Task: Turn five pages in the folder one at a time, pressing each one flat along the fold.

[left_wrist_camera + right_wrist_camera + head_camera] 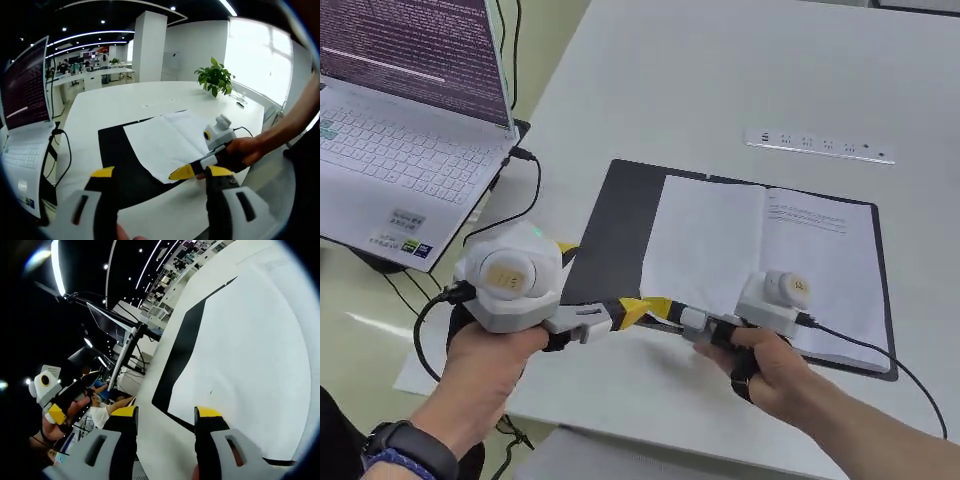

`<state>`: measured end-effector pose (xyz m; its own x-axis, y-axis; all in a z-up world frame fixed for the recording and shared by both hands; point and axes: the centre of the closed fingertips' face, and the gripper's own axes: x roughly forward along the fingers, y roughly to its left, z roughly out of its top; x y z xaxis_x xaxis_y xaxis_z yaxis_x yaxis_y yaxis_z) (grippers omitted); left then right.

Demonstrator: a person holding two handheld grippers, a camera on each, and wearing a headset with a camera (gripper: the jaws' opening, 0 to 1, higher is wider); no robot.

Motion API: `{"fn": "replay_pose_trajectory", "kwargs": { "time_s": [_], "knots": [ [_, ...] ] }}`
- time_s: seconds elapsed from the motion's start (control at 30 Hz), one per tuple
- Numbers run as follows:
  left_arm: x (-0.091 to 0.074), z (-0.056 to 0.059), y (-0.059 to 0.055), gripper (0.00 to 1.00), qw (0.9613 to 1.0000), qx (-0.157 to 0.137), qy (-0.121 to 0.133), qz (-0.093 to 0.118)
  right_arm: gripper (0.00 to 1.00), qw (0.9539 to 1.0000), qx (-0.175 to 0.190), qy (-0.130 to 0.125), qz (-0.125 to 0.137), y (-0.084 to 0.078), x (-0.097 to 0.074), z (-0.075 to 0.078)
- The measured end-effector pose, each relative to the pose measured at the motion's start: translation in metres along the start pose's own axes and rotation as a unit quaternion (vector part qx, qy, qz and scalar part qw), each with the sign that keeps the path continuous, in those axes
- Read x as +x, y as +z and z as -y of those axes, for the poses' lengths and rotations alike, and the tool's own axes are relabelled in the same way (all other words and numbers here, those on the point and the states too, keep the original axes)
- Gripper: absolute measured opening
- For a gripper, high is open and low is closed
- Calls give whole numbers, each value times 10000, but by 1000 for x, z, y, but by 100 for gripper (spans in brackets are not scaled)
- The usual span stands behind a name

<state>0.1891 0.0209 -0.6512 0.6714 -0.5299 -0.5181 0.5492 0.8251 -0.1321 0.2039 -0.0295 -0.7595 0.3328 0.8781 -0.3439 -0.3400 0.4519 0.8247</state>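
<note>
The folder lies open on the white table, with its black left cover (610, 225) bare and a printed page (825, 265) on the right. A blank white sheet (705, 240) spreads from the fold over part of the black cover. My right gripper (665, 309) comes in from the right, open, with its yellow tips at that sheet's near lower corner. In its own view the right gripper (167, 412) straddles the sheet's edge (250, 370). My left gripper (600, 282) is open over the cover's near edge and holds nothing. Its own view shows the left gripper (161, 172) with the right gripper (183, 171) just ahead.
An open laptop (400, 130) stands at the far left with cables (525, 190) trailing to the table's edge. A white power strip (820, 145) lies beyond the folder. The near table edge (620, 400) runs just below both hands. A potted plant (215, 77) sits far off.
</note>
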Motion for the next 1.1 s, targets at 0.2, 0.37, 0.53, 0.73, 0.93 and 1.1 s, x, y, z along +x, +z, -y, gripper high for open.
{"fn": "replay_pose_trajectory", "kwargs": {
  "time_s": [0.2, 0.37, 0.53, 0.73, 0.93, 1.1],
  "knots": [
    [14, 3, -12, 67, 9999, -19, -57, -142, 45, 9995, -306, -3, 69, 0, -24, -8],
    [24, 12, -15, 63, 9997, 22, -132, -201, 43, 9986, -517, -97, 105, 2, -45, -6],
    [40, 20, -20, 57, 9992, 90, -241, -301, 39, 9973, -685, -203, 166, 5, -64, 0],
    [64, 14, -22, 39, 9991, 130, -282, -305, 37, 9967, -681, -338, 299, 12, -79, 8],
    [87, 9, -36, 15, 9986, -15, -353, -395, 36, 9955, -717, -499, 360, 14, -85, 16],
    [98, 9, -49, 9, 9978, -45, -353, -559, 36, 9953, -709, -518, 407, 15, -88, 17]
  ]
}}
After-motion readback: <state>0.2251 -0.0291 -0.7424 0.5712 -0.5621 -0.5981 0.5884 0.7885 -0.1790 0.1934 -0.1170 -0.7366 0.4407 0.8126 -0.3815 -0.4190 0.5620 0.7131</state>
